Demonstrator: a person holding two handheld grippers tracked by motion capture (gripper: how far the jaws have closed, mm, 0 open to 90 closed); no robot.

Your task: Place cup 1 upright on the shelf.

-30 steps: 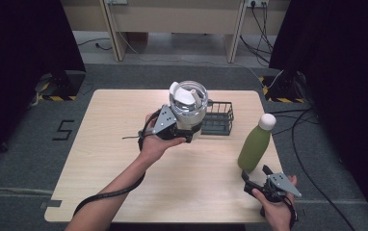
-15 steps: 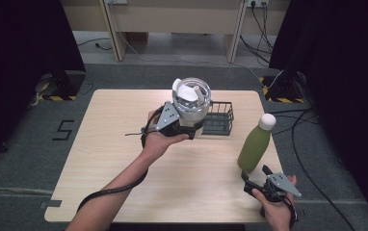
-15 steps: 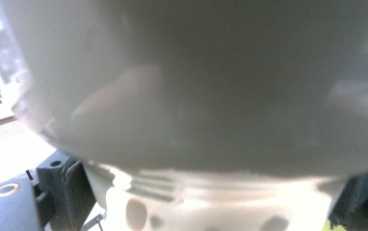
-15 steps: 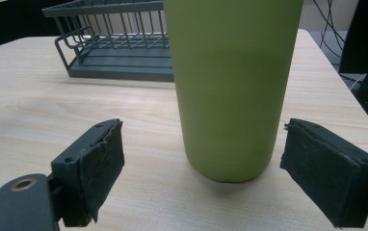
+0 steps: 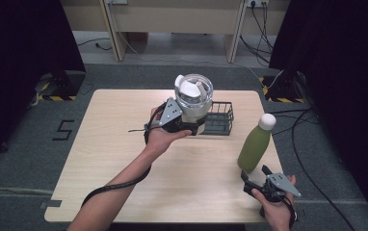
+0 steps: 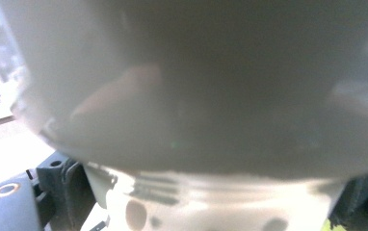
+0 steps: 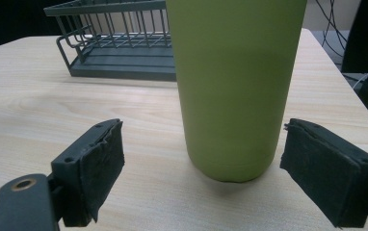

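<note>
The jug [image 5: 193,96], clear with a white lid, sits just above the middle of the high view, held off the bench [image 5: 110,163] by the left gripper [image 5: 187,126], whose fingers are clamped low on its base. Gripping low keeps the lid and body free, and I judge it lets the jug go down upright. In the left gripper view the jug's wall [image 6: 196,86] is pressed right up to the lens and blurred. The jug hangs over the left end of the rack [image 5: 218,118], a dark wire basket at centre, probably where it is meant to land.

At the right of the high view a green bottle [image 5: 255,144] with a white cap stands upright on the bench, well apart from the rack. The right gripper [image 5: 253,174] waits at lower right, its fingers [image 7: 100,163] wide and level with the bottle's foot [image 7: 232,86], not touching it, seemingly lined up for a later grasp.
</note>
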